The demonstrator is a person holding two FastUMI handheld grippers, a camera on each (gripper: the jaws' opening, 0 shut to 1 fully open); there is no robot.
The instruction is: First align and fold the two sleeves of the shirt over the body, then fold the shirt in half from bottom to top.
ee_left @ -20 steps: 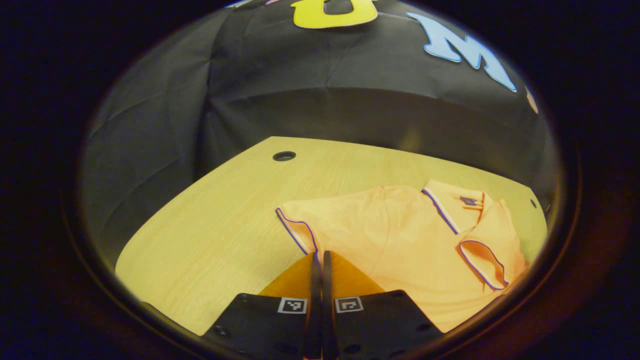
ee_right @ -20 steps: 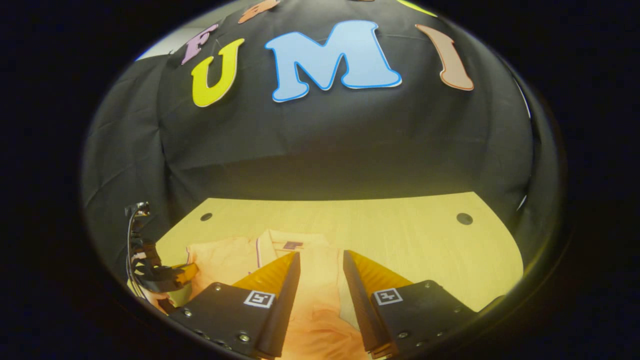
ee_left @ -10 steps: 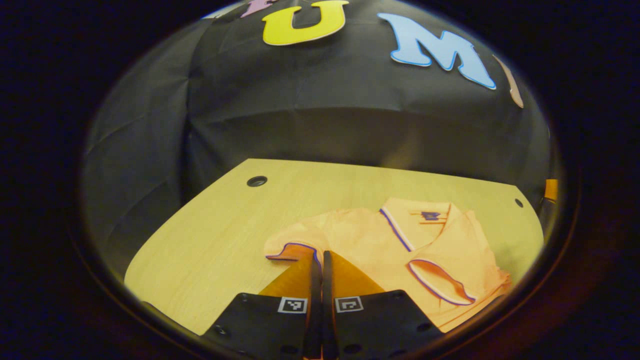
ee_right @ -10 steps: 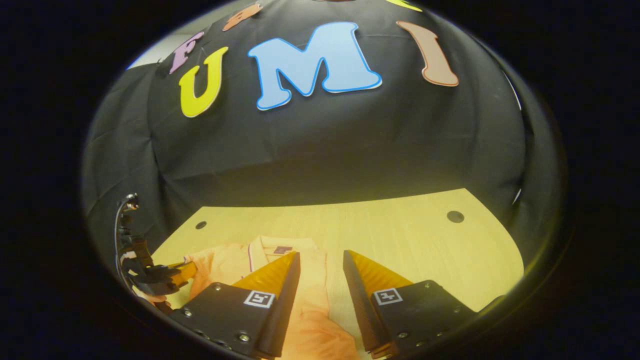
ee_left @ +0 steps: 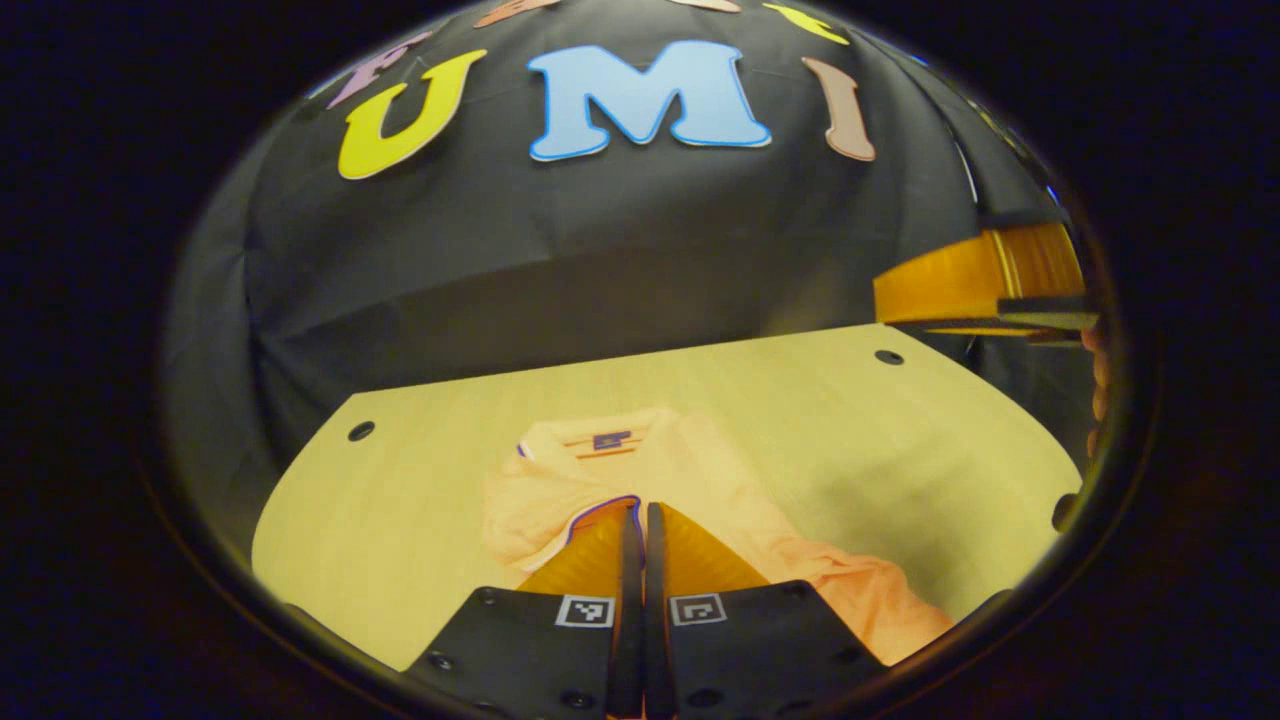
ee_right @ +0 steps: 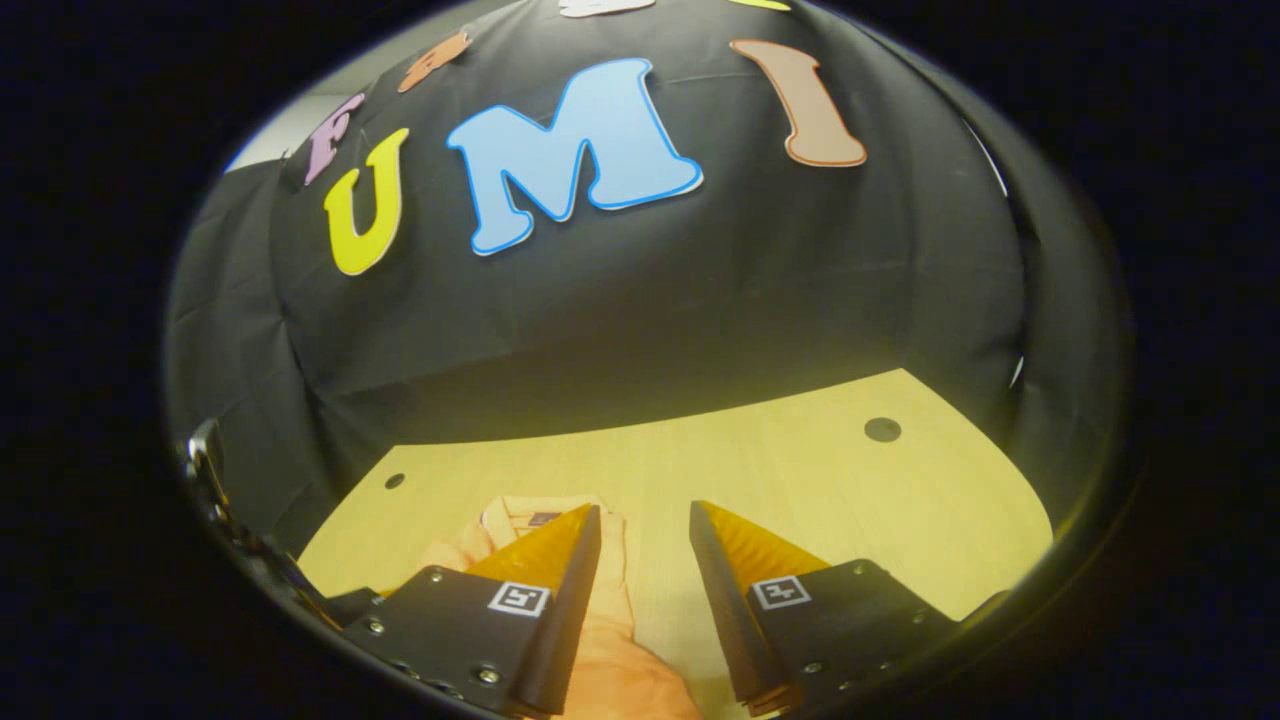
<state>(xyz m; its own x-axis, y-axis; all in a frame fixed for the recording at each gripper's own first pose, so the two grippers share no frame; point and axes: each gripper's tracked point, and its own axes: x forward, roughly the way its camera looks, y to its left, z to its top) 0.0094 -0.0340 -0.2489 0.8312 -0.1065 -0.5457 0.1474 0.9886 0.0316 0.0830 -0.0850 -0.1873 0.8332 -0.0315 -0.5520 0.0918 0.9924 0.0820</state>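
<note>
Left gripper (ee_left: 634, 520): closed, the piped sleeve cuff (ee_left: 600, 507) seemingly pinched at its tips; contact of both fingers cannot be confirmed.
Shirt (ee_left: 690, 480): spread on the wooden table (ee_left: 900, 440) ahead of the left fingers, collar (ee_left: 600, 440) farthest off.
Right gripper (ee_right: 645, 525): fingers parted, nothing held; shirt fabric (ee_right: 612, 560) is seen beneath the gap.
Risk: the sleeve may be laid askew or bunched if the cuff is dragged too far across the body, or dropped early.
Writing: a small dark neck label is visible; nothing legible.
</note>
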